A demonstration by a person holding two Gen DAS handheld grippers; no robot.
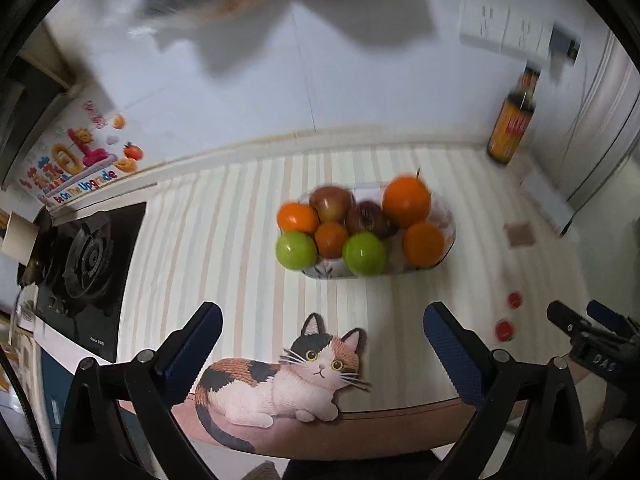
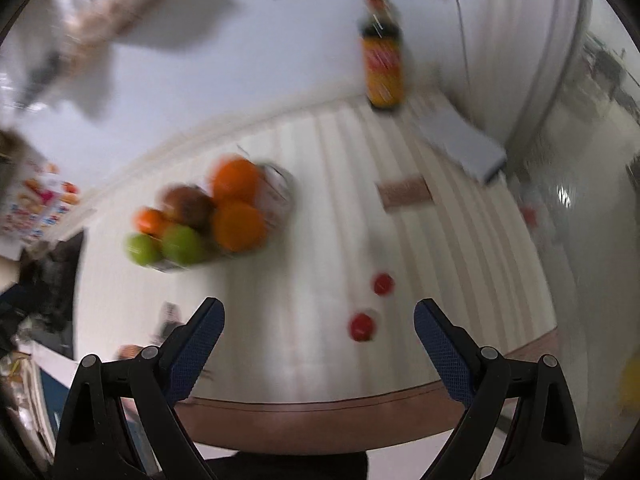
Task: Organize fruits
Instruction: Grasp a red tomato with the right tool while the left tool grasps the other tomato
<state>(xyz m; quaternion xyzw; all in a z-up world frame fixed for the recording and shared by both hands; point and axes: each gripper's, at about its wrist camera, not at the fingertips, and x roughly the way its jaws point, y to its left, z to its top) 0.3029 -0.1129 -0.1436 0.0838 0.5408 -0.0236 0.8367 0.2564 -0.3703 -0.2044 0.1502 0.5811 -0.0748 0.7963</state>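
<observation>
A white bowl (image 1: 450,222) on the striped counter holds oranges (image 1: 406,200), red apples (image 1: 332,202) and two green apples (image 1: 364,254). Two small red fruits (image 1: 505,330) lie on the counter to its right. My left gripper (image 1: 322,326) is open and empty, short of the bowl, above a cat-shaped mat (image 1: 280,384). In the blurred right wrist view my right gripper (image 2: 318,318) is open and empty, with the small red fruits (image 2: 362,327) between its fingers and the bowl (image 2: 280,192) to the far left. The right gripper also shows at the right edge of the left wrist view (image 1: 580,320).
A gas stove (image 1: 88,264) sits left of the counter. A dark sauce bottle (image 1: 512,124) stands at the back right by the wall. A small brown square pad (image 2: 404,194) lies on the counter. The counter's brown front edge (image 2: 320,408) runs near the grippers.
</observation>
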